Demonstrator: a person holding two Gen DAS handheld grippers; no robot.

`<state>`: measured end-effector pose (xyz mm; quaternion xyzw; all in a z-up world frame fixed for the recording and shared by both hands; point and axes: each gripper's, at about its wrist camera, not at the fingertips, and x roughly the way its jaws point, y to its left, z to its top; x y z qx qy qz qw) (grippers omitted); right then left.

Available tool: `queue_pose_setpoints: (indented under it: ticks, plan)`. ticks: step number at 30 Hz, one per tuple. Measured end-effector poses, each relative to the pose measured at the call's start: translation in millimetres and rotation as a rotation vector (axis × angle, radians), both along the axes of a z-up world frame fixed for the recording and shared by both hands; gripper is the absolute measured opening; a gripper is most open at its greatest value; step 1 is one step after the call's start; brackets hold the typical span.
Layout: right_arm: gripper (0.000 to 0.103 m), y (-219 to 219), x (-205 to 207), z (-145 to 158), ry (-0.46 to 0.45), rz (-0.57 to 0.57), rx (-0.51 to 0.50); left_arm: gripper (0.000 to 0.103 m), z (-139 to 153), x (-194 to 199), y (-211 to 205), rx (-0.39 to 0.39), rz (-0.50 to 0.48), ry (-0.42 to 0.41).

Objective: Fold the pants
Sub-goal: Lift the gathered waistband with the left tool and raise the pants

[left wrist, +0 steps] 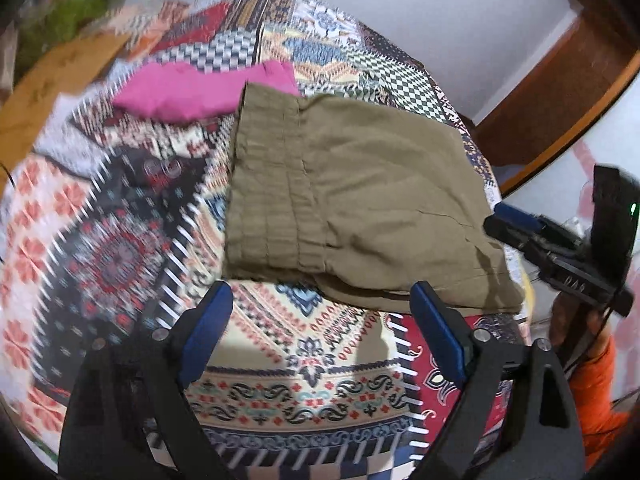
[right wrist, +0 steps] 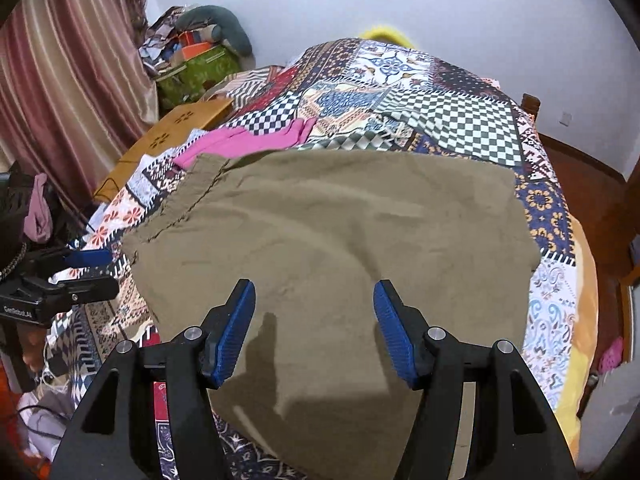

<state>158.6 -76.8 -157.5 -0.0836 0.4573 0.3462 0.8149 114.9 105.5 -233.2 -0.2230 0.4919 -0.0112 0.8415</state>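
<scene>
In the right wrist view, the right gripper [right wrist: 314, 320] hangs over the near part of the pants [right wrist: 340, 232], its blue fingers [right wrist: 234, 332] spread wide with nothing between them. Their shadow falls on the cloth just below. The pants are olive-brown, folded into a broad flat pad on the bed [right wrist: 448, 120], which wears a patchwork cover. The waistband end lies toward the left, with a stitched seam running along it.

In the left wrist view, the left gripper [left wrist: 320, 320] sits over bare cover just short of the pants' near edge, its fingers [left wrist: 208, 332] likewise spread and holding nothing. The right gripper shows there at the right edge, beside the pants' corner.

Just beyond the pants, touching or slightly under their far left corner, lies a pink garment [right wrist: 256, 140]. Farther left, off the bed, stand a brown board [right wrist: 168, 136], a green bag [right wrist: 196, 76] heaped with clutter, and a striped curtain [right wrist: 68, 80]. A pale wall [right wrist: 460, 4] closes the back.
</scene>
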Motion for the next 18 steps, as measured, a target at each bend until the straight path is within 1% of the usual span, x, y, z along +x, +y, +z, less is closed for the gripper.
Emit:
queue_pose_setpoints:
  ticks: [2,3,5,8,10,12,18]
  plan:
    - [0.058,1,-1,-5,0.011,-0.001,-0.008,0.090,-8,2,3,-0.058,0.017,0.023]
    - [0.058,2,-2,-9,0.017,-0.002,-0.018,0.090,-13,3,5,-0.100,0.029,0.031]
    - [0.058,4,-3,-15,0.017,0.003,-0.040,0.090,-18,4,9,-0.155,0.052,0.036]
    - [0.058,5,-5,-25,0.022,0.016,-0.077,0.090,-19,7,13,-0.197,0.070,0.021]
    - [0.058,5,-7,-31,0.027,0.022,-0.085,0.090,-20,9,15,-0.231,0.076,0.012]
    - [0.058,4,-7,-32,0.025,0.027,-0.083,0.090,-21,13,15,-0.247,0.078,0.009]
    - [0.058,2,-7,-34,0.043,0.032,-0.069,0.091,-24,27,12,-0.232,0.085,0.010]
